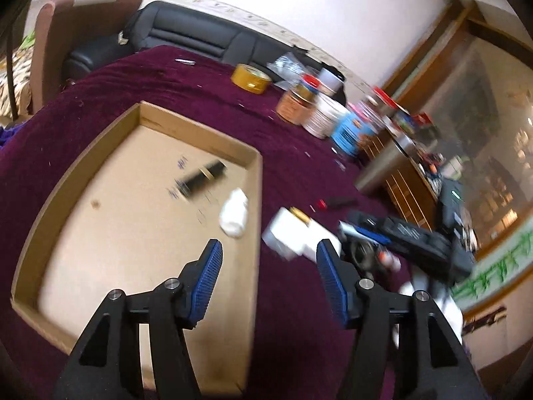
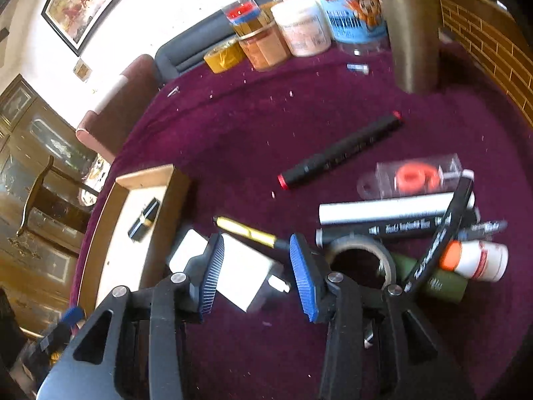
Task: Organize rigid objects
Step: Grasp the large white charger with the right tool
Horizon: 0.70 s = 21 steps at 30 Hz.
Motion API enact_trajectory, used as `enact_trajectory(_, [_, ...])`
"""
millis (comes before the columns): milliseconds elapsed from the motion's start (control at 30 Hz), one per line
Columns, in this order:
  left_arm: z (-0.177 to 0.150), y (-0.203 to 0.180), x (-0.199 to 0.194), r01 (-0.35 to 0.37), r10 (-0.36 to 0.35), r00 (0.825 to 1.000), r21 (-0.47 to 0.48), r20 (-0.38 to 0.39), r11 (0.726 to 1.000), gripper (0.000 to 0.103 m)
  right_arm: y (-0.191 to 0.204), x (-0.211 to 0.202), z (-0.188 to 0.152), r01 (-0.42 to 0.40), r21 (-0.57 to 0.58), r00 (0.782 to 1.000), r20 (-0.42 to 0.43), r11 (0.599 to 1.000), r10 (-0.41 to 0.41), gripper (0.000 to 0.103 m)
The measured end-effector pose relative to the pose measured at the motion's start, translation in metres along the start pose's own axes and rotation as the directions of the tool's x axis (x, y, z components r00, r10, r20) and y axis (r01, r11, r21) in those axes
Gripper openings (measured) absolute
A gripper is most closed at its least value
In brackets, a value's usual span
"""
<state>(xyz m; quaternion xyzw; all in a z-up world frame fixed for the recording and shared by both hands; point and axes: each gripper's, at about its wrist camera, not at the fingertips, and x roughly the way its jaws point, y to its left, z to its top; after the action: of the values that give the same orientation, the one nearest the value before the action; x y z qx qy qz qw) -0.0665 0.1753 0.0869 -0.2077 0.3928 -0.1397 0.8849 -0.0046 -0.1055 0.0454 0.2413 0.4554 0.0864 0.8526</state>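
Observation:
A shallow cardboard tray (image 1: 100,153) lies on the maroon cloth and holds a black lipstick tube (image 1: 205,178) and a small white bottle (image 1: 235,213). My left gripper (image 1: 268,266) is open and empty above the tray's right wall. A white power adapter (image 1: 296,236) lies just right of the tray. In the right wrist view my right gripper (image 2: 256,271) is open with its jaws on either side of the white adapter (image 2: 245,276), not closed on it. A gold pen (image 2: 246,231) lies just beyond. The tray (image 2: 150,180) with the lipstick (image 2: 144,220) is at the left.
A pile at the right holds a black marker (image 2: 339,150), a white tube (image 2: 386,211), a tape roll (image 2: 363,250), a green cylinder (image 2: 443,286) and an orange-capped bottle (image 2: 479,260). Jars (image 2: 303,30), yellow tape (image 2: 223,55) and a steel cup (image 2: 413,30) stand at the back.

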Motion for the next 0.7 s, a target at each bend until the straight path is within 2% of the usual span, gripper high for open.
enact_trajectory(167, [-0.039, -0.029, 0.002, 0.016, -0.013, 0.998, 0.058, -0.059, 0.998, 0.053, 0.013, 0.019, 0.002, -0.035, -0.031, 0.999, -0.016, 0.999, 0.034, 0.039])
enact_trajectory(267, [-0.049, -0.038, 0.004, 0.012, -0.006, 0.997, 0.075, -0.079, 0.997, 0.053, 0.026, 0.035, 0.007, -0.031, -0.072, 0.999, -0.025, 0.997, 0.029, 0.039])
enact_trajectory(333, [-0.052, -0.041, 0.001, 0.001, 0.006, 0.997, 0.086, -0.081, 0.996, 0.053, 0.036, 0.046, 0.004, -0.041, -0.124, 0.997, -0.066, 0.991, 0.033, 0.041])
enact_trajectory(500, [-0.055, -0.041, -0.012, -0.027, 0.033, 0.998, 0.109, -0.053, 0.994, 0.053, 0.05, 0.044, -0.026, -0.085, -0.251, 0.985, -0.168, 0.964, 0.043, 0.041])
enact_trajectory(633, [-0.055, -0.033, -0.009, -0.029, 0.034, 0.998, 0.085, -0.06, 0.996, 0.053, 0.055, 0.035, -0.06, -0.168, -0.304, 0.962, -0.257, 0.938, 0.088, 0.041])
enact_trajectory(700, [-0.056, -0.032, -0.007, -0.021, 0.026, 0.997, 0.079, -0.066, 0.997, 0.053, 0.057, 0.025, -0.073, -0.164, -0.339, 0.965, -0.251, 0.926, 0.079, 0.041])
